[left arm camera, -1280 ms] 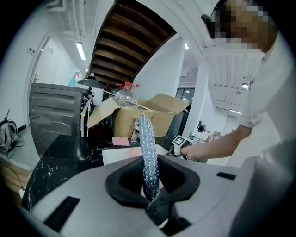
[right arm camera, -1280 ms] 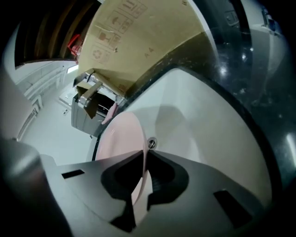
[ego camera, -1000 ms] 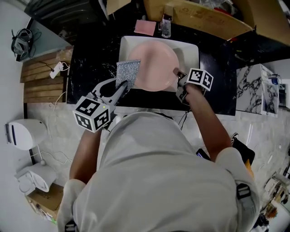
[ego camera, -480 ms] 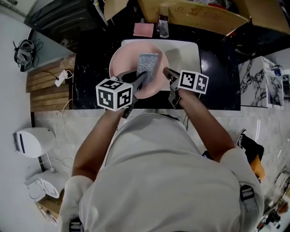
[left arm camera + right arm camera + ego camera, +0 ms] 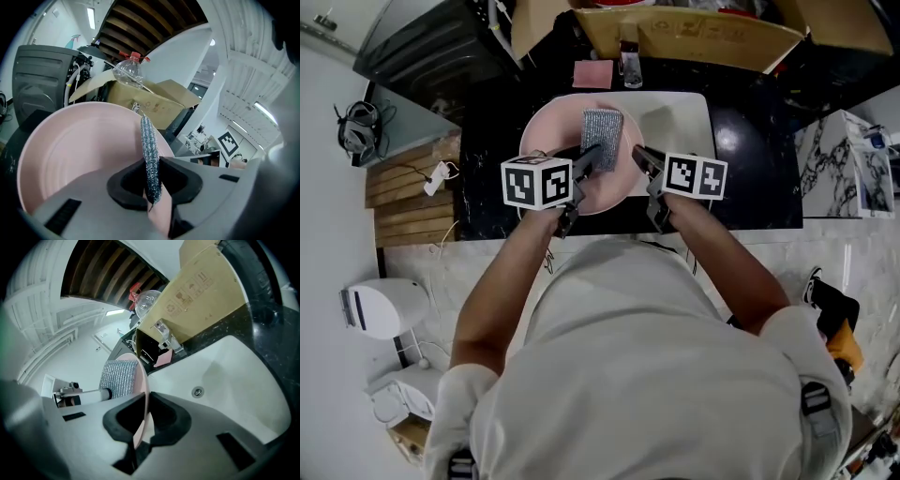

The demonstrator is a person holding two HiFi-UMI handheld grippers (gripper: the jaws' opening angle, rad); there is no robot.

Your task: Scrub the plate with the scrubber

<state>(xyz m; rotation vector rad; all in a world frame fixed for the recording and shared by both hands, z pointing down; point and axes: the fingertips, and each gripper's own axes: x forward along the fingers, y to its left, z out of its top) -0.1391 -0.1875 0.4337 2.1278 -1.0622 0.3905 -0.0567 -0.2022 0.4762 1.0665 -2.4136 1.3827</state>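
Observation:
A pink plate (image 5: pixel 548 141) is held tilted over the white sink (image 5: pixel 684 117). My right gripper (image 5: pixel 639 156) is shut on its right rim; the right gripper view shows the plate (image 5: pixel 143 380) edge-on between the jaws. My left gripper (image 5: pixel 589 159) is shut on a silver mesh scrubber (image 5: pixel 602 136) that lies flat against the plate's face. Seen from the left gripper view, the scrubber (image 5: pixel 150 159) stands edge-on between the jaws, with the plate (image 5: pixel 75 150) spreading to its left. The scrubber (image 5: pixel 118 377) also shows on the plate's left side in the right gripper view.
The sink is set in a black speckled counter (image 5: pixel 487 159). A pink sponge (image 5: pixel 593 74) and a small clear bottle (image 5: pixel 628 58) sit behind the sink, with cardboard boxes (image 5: pixel 694 37) beyond. The sink drain (image 5: pixel 197 391) lies below the plate.
Both grippers have drawn in closer over the sink. The scrubber moved from the plate's left edge onto its face, and the plate shifted left.

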